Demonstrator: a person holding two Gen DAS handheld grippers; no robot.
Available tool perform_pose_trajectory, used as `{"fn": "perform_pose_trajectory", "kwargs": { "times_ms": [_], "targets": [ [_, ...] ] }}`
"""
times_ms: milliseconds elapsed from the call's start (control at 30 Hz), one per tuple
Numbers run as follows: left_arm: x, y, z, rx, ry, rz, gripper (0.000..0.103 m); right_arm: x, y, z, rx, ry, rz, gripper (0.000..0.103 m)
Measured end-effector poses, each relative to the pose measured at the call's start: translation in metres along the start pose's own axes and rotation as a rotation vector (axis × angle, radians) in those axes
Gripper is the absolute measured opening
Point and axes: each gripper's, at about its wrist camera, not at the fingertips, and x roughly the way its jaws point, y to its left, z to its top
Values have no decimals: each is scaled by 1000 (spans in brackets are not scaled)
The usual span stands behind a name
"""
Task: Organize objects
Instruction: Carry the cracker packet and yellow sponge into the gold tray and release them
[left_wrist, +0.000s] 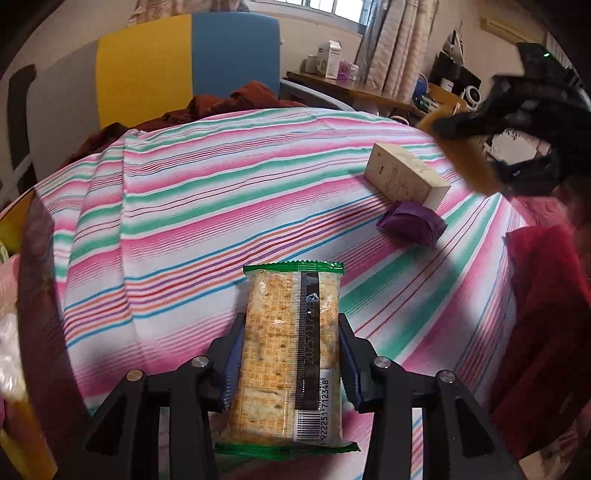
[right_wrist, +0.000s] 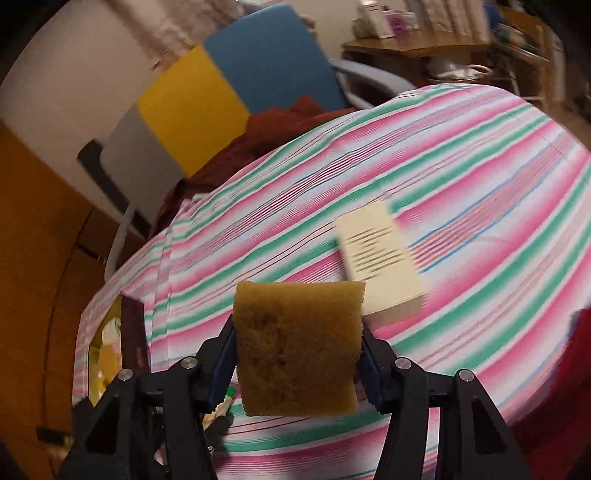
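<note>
Striped cloth (left_wrist: 221, 192) covers the table ahead of my left fingers (left_wrist: 236, 354). They hold a cracker pack (left_wrist: 291, 354) by its long edges; I judge it light, brittle, with slippery film, so gentle pressure is better. Beyond them, to the right, lie a cream box (left_wrist: 404, 175) and a purple packet (left_wrist: 412, 221), touching.

From the right wrist, my right fingers (right_wrist: 369, 358) pinch a brown sponge (right_wrist: 297, 347) at its sides, above the cloth; it looks soft and springy.
</note>
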Motion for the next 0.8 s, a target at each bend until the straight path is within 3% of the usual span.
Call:
{"fn": "perform_pose_trajectory", "kwargs": {
  "times_ms": [167,433,800],
  "targets": [
    [-23,9,-2,-15,-45,20,45,13,11,-30,-134,52,-11,59],
    [-49,15,-1,-75,-88,41,45,47,35,-40,-284,165,-29,59],
    [-94,16,3,-90,-177,95,45,65,40,-52,-351,234,-108,59]
  ]
}}
